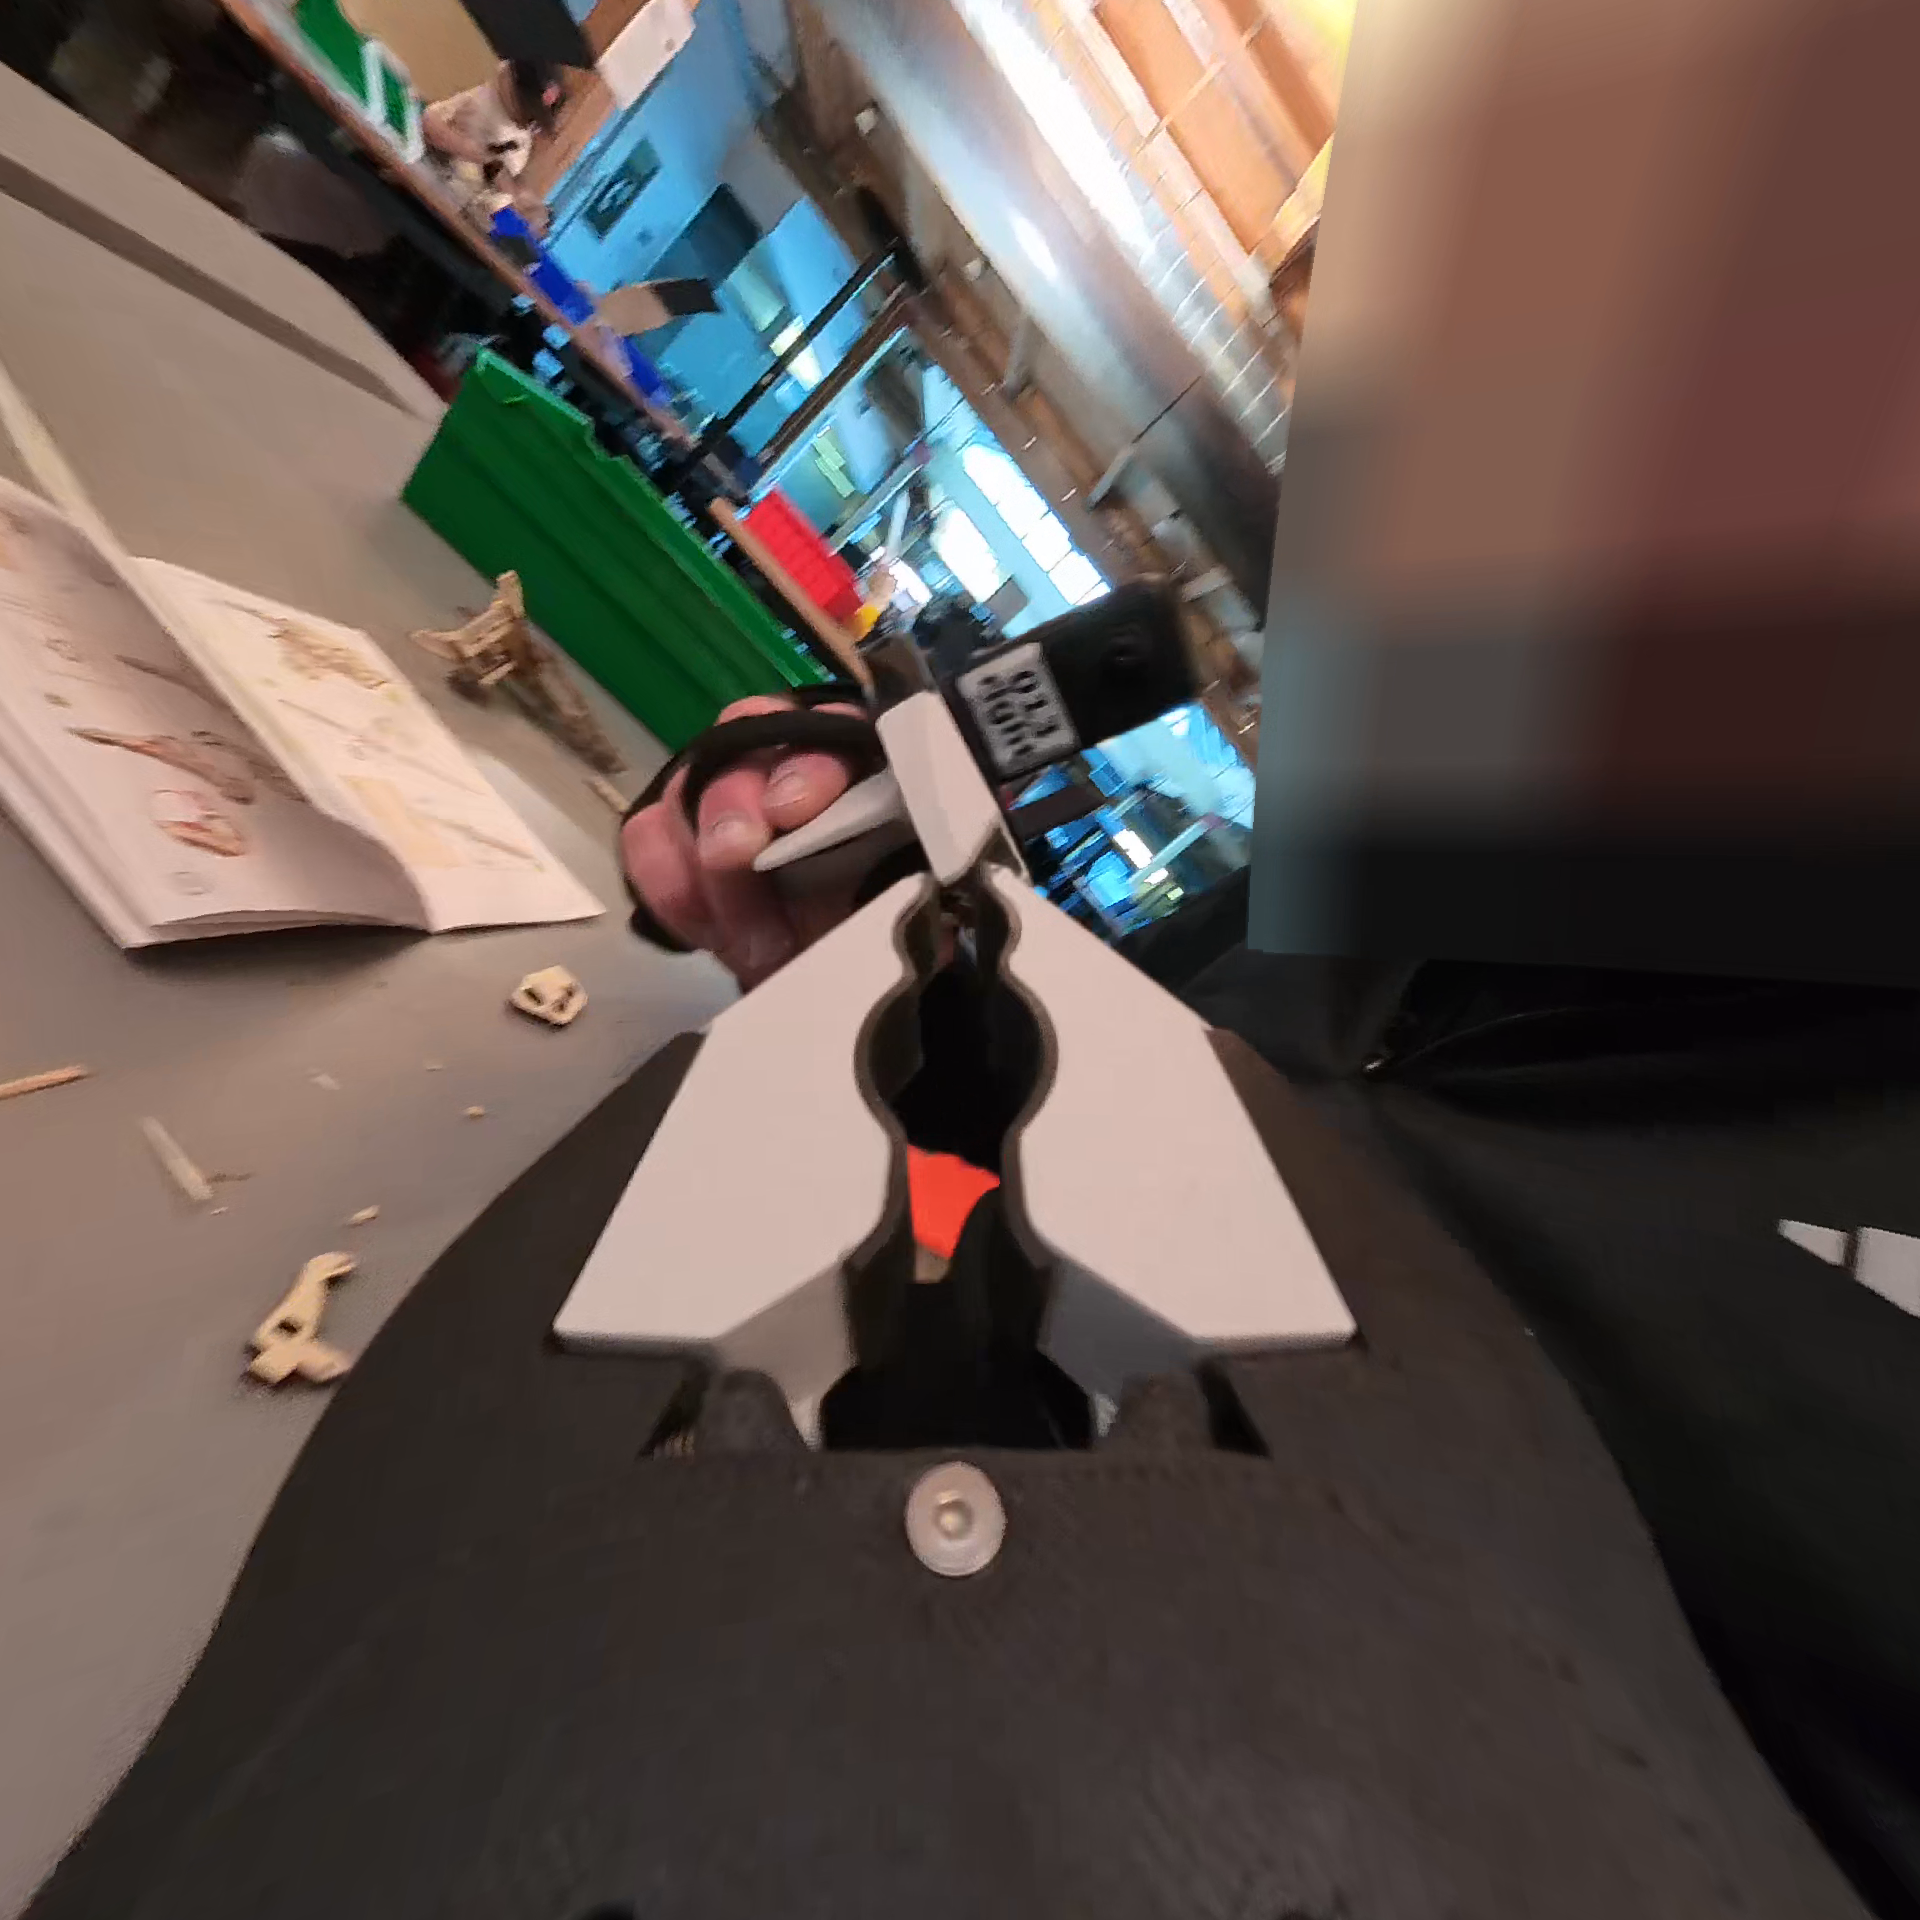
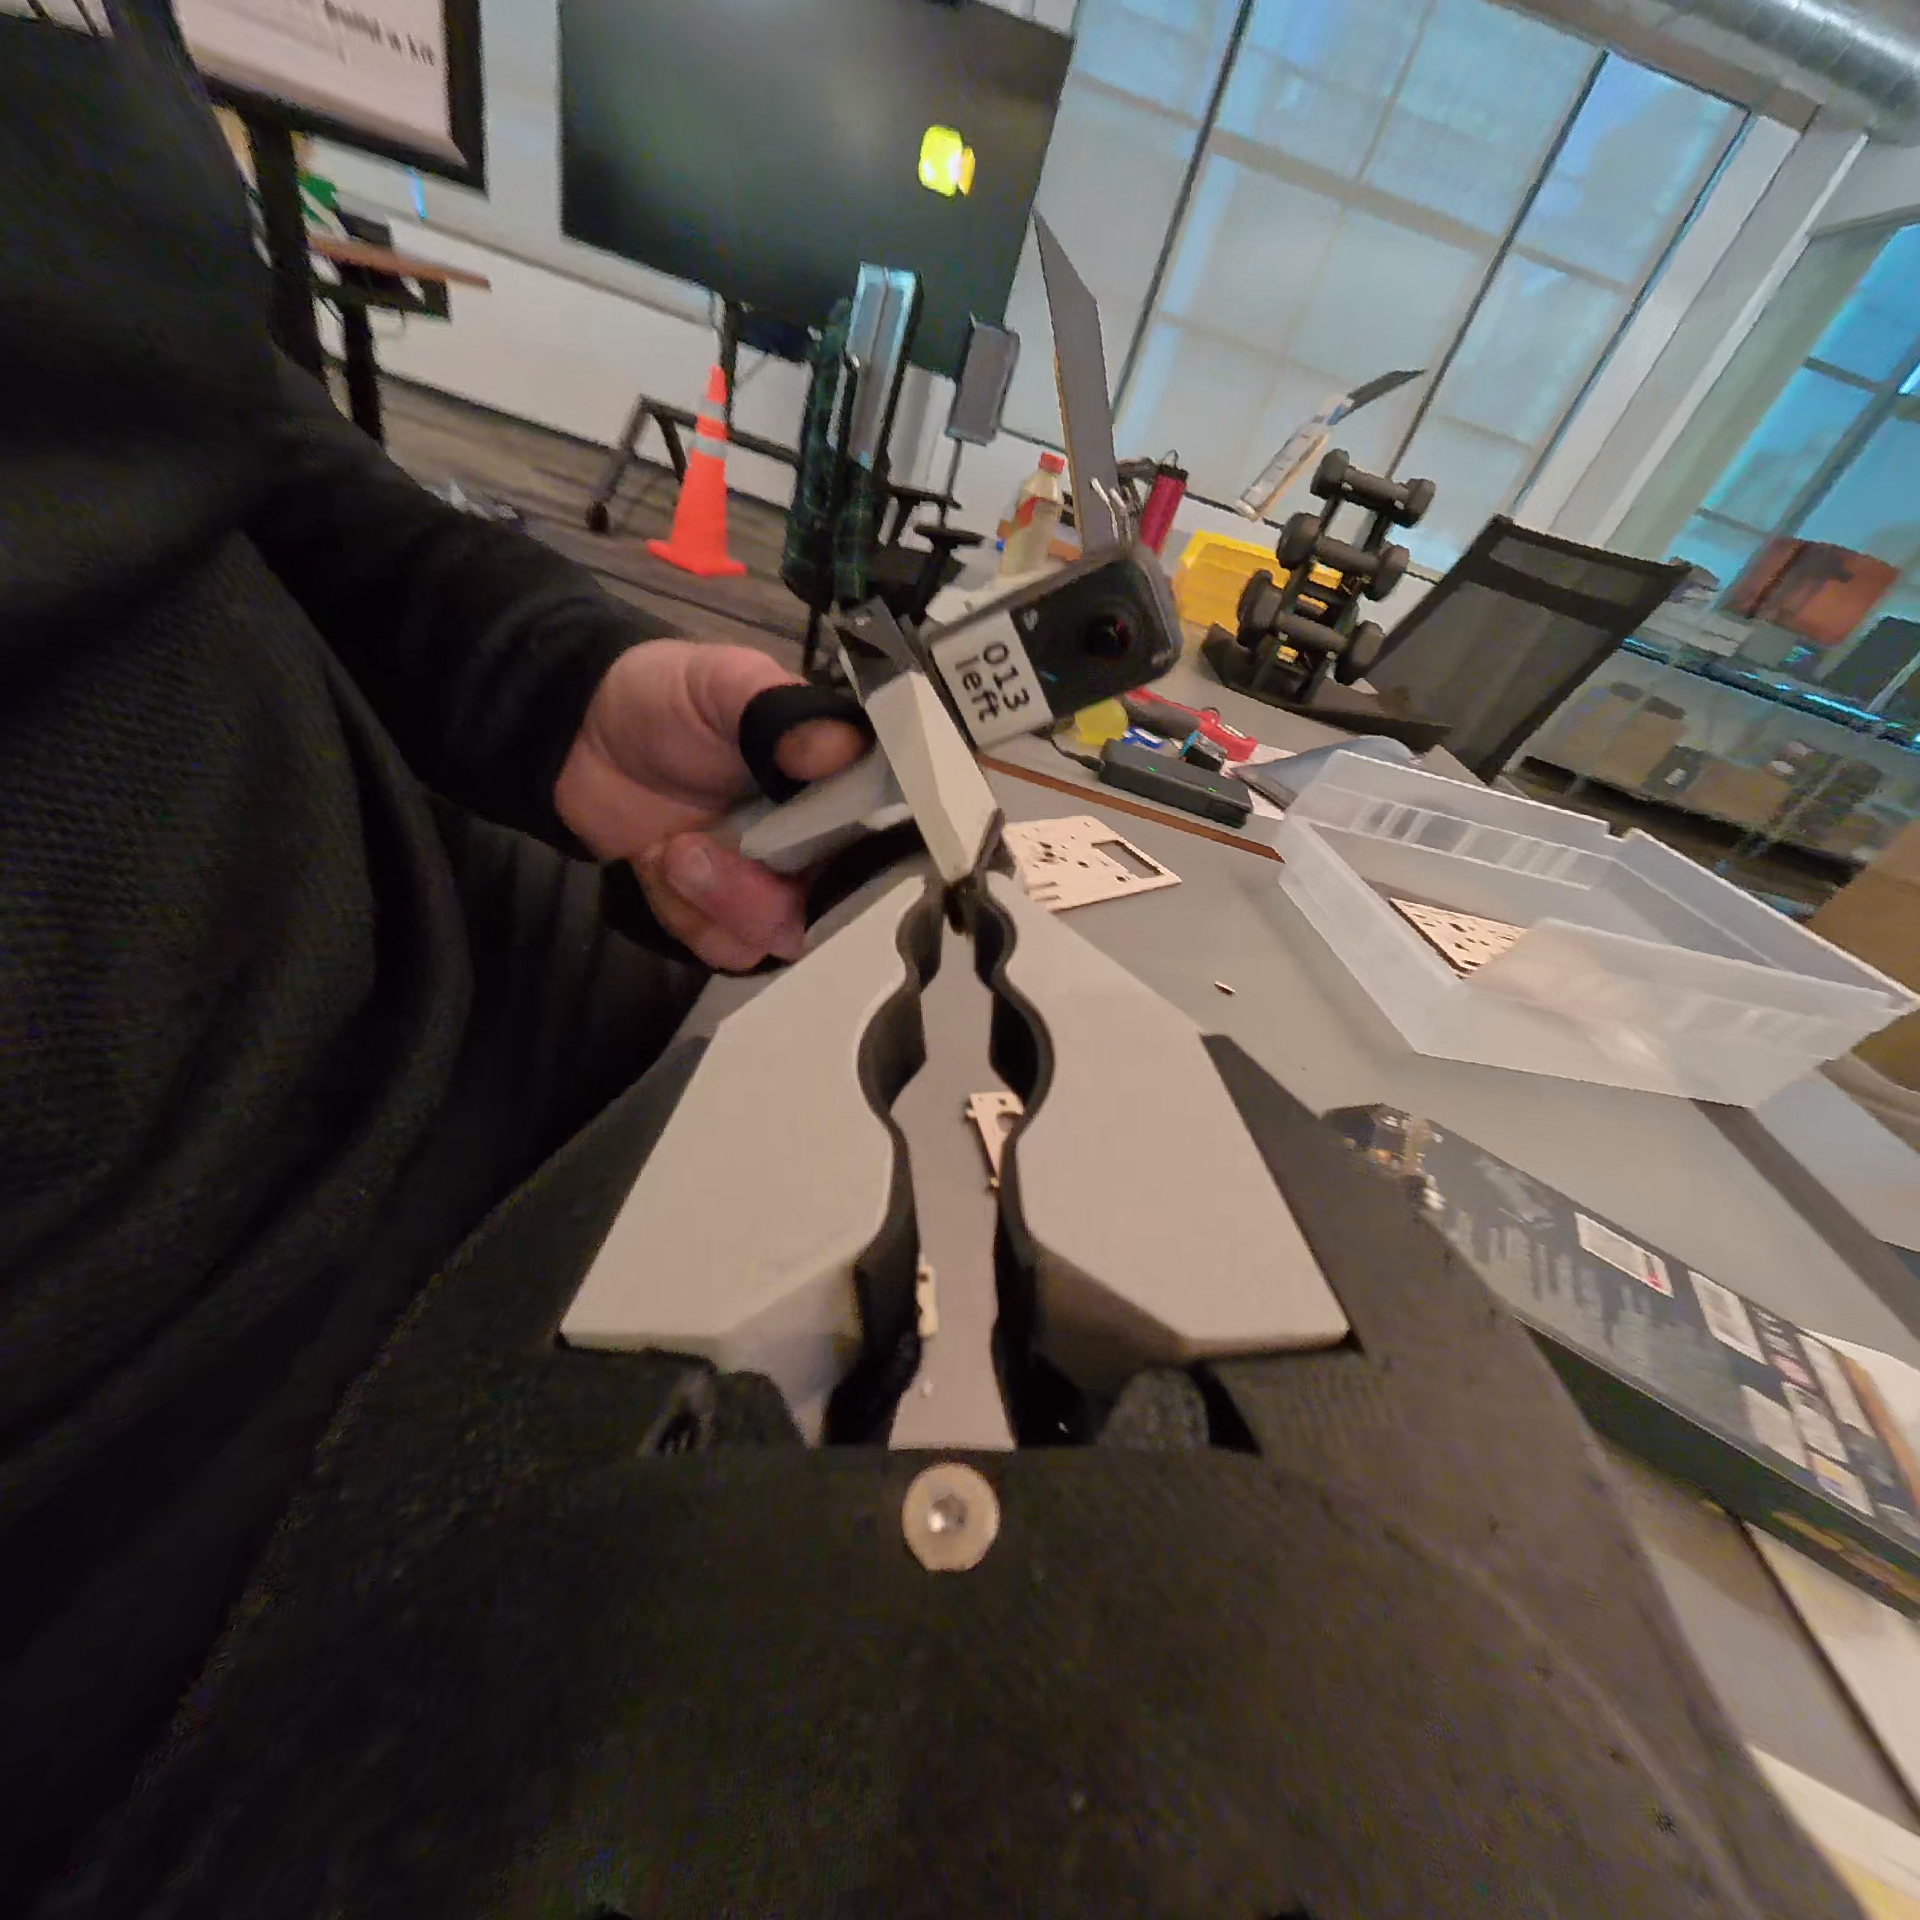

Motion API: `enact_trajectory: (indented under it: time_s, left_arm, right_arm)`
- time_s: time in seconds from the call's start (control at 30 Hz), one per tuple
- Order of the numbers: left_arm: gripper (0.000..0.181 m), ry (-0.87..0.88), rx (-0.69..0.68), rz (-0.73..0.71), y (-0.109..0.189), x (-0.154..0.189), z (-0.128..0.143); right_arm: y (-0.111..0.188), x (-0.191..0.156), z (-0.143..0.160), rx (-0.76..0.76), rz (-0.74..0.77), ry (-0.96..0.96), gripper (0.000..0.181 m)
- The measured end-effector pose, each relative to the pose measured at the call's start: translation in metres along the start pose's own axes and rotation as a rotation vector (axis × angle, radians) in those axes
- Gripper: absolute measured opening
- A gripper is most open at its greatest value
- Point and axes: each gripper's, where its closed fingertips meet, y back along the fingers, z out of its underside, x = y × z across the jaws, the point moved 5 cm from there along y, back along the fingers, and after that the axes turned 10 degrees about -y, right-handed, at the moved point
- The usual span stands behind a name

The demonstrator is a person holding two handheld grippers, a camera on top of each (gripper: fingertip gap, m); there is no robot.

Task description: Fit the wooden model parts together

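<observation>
My two grippers meet tip to tip in the air above the grey table. In the left wrist view my left gripper is shut on a small dark part that is too small to make out. The right gripper's fingers, held by a hand, touch the same spot from above. In the right wrist view my right gripper is shut at that spot, and the left gripper's fingers come down onto it. A partly built wooden model stands on the table to the left.
An open instruction booklet, loose wooden pieces and a green crate are on the left. On the right lie a punched wooden sheet, a clear plastic box and a dark printed box. My left and right fingertips are right by each other.
</observation>
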Motion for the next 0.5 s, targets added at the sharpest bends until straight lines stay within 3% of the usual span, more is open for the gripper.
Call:
enact_trajectory:
  time_s: [0.23,0.5]
  left_arm:
    - [0.002,0.06,0.047,0.05,-0.0016,-0.0005,0.0018]
    - [0.003,0.132,0.026,0.106,-0.0036,-0.0001,0.006]
  right_arm:
    - [0.0019,0.0005,-0.0009,0.06,-0.042,-0.078,0.004]
    - [0.0051,-0.0047,-0.0027,-0.033,-0.058,0.029,0.006]
